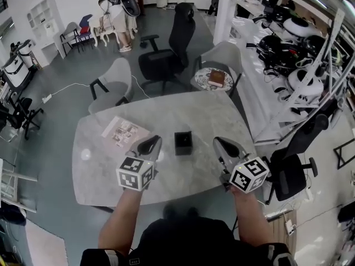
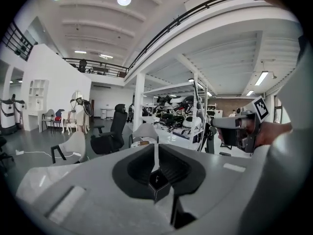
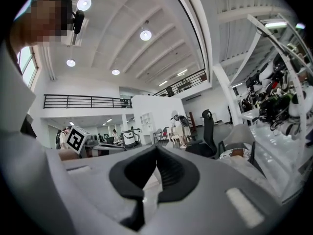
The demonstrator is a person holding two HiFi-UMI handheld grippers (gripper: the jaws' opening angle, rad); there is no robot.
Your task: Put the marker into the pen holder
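A black square pen holder [image 1: 183, 143] stands upright near the middle of the grey marble table [image 1: 100, 170]. In the left gripper view the pen holder [image 2: 158, 183] shows low between the pads, just ahead. No marker shows in any view, and the holder's inside is too dark to read. My left gripper [image 1: 155, 142] hovers just left of the holder, jaws shut with nothing between them [image 2: 155, 148]. To the holder's right, my right gripper [image 1: 218, 143] is also shut and empty [image 3: 156, 150]. Both are held above the table's near half.
A printed booklet [image 1: 125, 131] lies on the table's far left. Office chairs [image 1: 113, 82] [image 1: 166, 54] stand beyond the far edge, next to a small round table with a book [image 1: 215, 78]. Shelving full of gear [image 1: 294, 43] runs along the right.
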